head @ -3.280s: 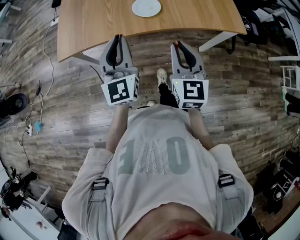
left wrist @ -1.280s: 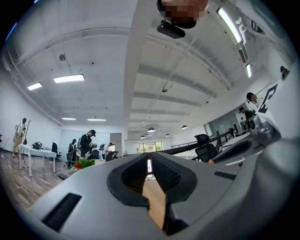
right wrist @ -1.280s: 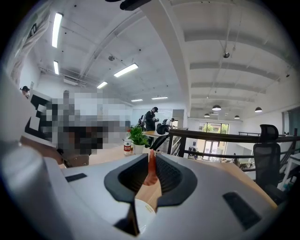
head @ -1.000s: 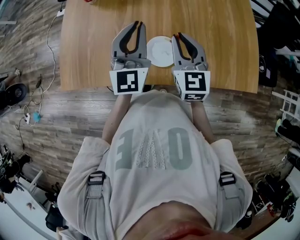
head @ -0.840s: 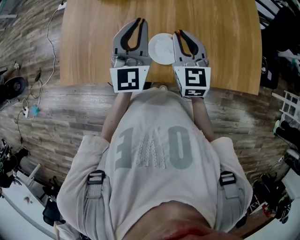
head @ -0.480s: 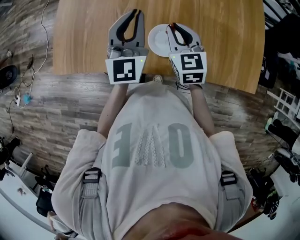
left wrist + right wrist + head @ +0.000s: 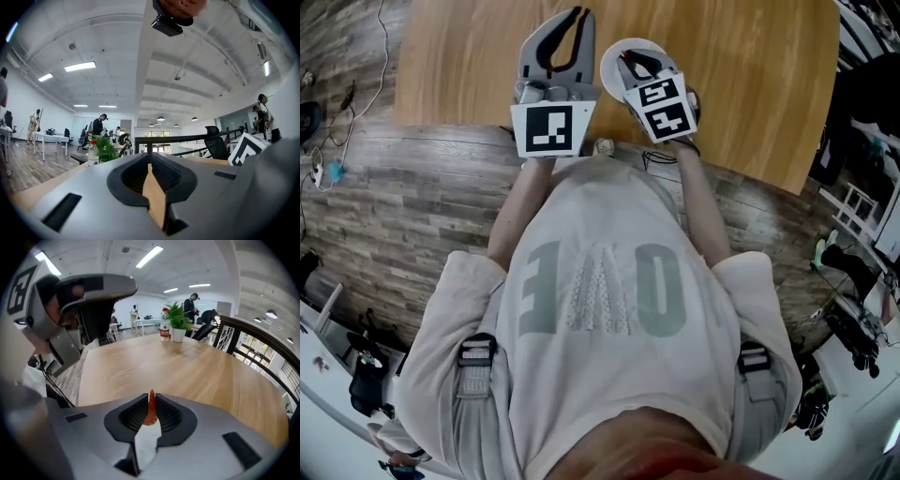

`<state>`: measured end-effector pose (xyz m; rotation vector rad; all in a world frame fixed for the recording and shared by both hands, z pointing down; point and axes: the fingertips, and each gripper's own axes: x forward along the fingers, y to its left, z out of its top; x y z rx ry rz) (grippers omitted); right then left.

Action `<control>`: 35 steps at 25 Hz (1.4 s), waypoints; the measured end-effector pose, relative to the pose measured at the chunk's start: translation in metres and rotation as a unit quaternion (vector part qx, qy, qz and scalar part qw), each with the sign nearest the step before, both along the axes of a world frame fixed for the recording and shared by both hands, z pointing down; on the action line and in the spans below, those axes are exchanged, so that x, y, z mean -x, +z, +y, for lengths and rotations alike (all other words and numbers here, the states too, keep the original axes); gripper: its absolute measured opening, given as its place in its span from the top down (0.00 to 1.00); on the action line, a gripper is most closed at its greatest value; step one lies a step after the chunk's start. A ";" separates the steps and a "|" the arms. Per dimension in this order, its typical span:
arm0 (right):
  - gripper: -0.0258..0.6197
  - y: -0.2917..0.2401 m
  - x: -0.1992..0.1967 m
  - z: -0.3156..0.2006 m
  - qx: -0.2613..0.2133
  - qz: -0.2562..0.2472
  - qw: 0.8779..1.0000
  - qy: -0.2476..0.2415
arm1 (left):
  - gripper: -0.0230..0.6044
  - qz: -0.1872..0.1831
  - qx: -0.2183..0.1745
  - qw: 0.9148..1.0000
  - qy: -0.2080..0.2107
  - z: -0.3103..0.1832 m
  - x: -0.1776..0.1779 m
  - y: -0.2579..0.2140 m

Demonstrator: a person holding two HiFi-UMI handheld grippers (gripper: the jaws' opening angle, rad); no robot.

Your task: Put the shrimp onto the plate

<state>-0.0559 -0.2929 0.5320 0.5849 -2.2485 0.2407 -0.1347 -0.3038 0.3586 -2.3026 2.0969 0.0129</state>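
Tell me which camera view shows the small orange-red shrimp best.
The right gripper view: the orange-red shrimp is pinched between the right gripper's jaws, the round white plate showing beneath it. The head view shows that gripper tilted over the plate, but no shrimp can be made out. The left gripper view misses it.

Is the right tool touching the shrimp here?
Touching. The right gripper view shows the shrimp pinched between both pads of the right tool, with no gap on either side.
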 end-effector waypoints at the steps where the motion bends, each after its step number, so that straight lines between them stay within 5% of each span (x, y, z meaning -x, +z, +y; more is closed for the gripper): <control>1: 0.87 0.007 0.001 0.004 0.006 0.015 1.000 -0.013 | 0.91 0.002 0.001 1.000 -0.004 0.001 0.003 0.001; 14: 0.87 0.055 -0.004 0.014 0.045 0.097 0.994 -0.039 | 0.91 -0.002 0.016 0.999 -0.037 0.013 0.028 0.019; 35: 0.81 0.054 -0.002 0.018 0.062 0.078 0.994 -0.039 | 0.91 -0.003 0.020 1.000 -0.022 0.012 0.024 0.022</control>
